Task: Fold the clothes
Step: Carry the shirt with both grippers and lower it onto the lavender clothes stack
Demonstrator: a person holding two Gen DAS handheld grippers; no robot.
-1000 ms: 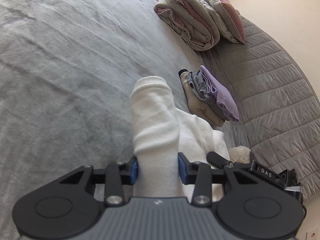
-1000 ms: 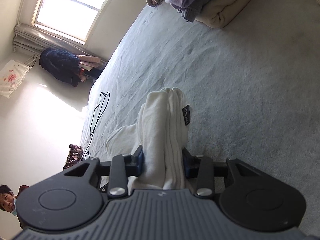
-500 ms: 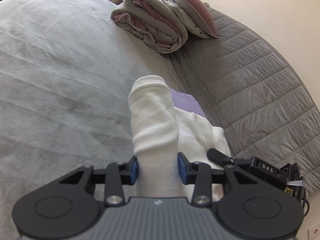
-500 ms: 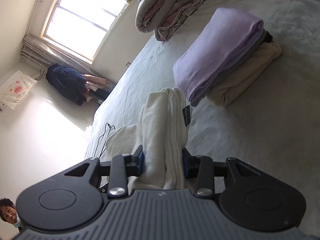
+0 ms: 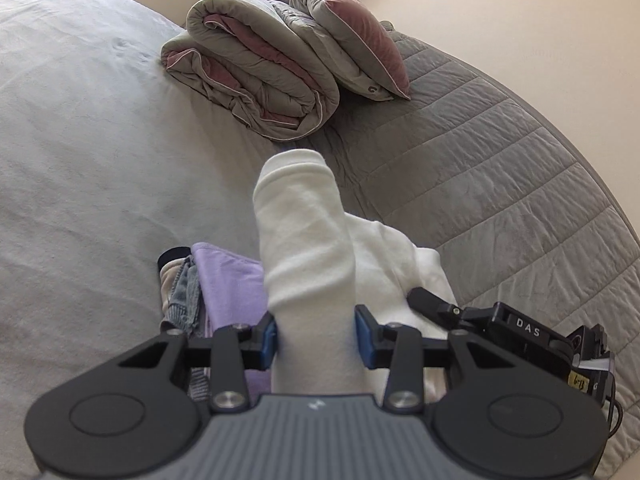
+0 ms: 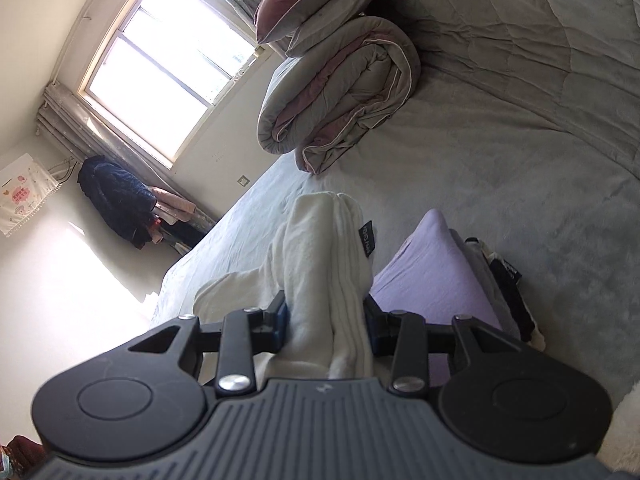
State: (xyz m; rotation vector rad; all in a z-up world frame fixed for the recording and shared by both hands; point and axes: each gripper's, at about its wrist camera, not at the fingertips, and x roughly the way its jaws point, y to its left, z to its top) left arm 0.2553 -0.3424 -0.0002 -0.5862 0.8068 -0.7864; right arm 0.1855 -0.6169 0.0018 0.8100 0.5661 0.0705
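- The left gripper (image 5: pixel 316 340) is clamped on a folded white garment (image 5: pixel 308 248), blue pads pressed to either side of it.
- The garment's rolled end sticks out forward beyond the fingers, raised above the bed (image 5: pixel 80 152).
- A stack (image 5: pixel 216 280) of folded clothes lies below the garment, lilac on top, grey and beige edges showing at its left.
- The right gripper (image 5: pixel 424 300) shows at the right edge, its black finger against the same white cloth.
- A rolled duvet (image 5: pixel 256 84) lies far up the bed, a pillow (image 5: pixel 352 32) leaning on it.
- A quilted grey headboard (image 5: pixel 500 168) curves along the right.
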